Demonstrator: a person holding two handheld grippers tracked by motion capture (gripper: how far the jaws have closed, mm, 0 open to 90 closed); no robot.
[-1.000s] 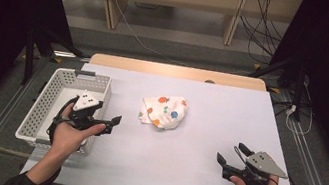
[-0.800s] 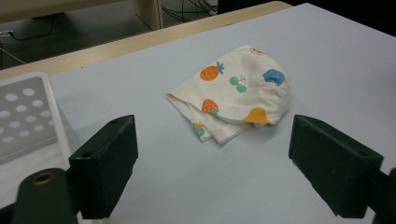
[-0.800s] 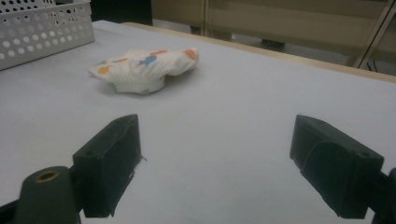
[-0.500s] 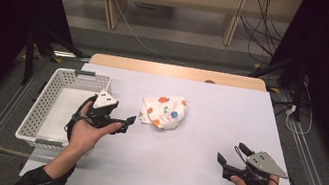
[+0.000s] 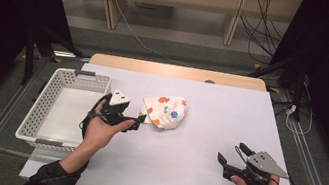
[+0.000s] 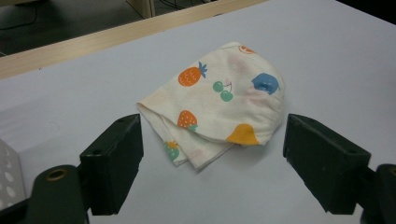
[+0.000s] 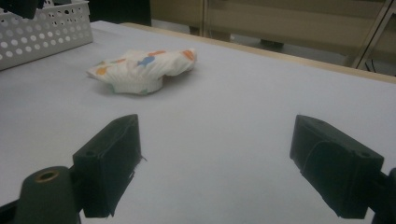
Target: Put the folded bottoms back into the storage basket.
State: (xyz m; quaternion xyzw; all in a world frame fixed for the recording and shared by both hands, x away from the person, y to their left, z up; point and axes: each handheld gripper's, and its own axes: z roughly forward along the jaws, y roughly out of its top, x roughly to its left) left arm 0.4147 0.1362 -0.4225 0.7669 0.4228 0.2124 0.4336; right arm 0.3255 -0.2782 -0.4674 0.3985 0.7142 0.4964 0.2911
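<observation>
A crumpled cream cloth printed with coloured fruit (image 5: 164, 111) lies on the white table (image 5: 204, 145), just right of the white perforated plastic basket (image 5: 56, 105). The left tool (image 5: 139, 120) sits right at the cloth's near-left edge; its jaws have just been closing a little but stand wide, the cloth ahead of them and nothing gripped. The right tool (image 5: 232, 153) rests well apart at the near right of the table, jaws wide and empty.

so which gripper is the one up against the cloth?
The left gripper: its open jaws have just been closing a little and point at the cloth, tips at its near edge. The right gripper sits far off, open over bare table.
</observation>
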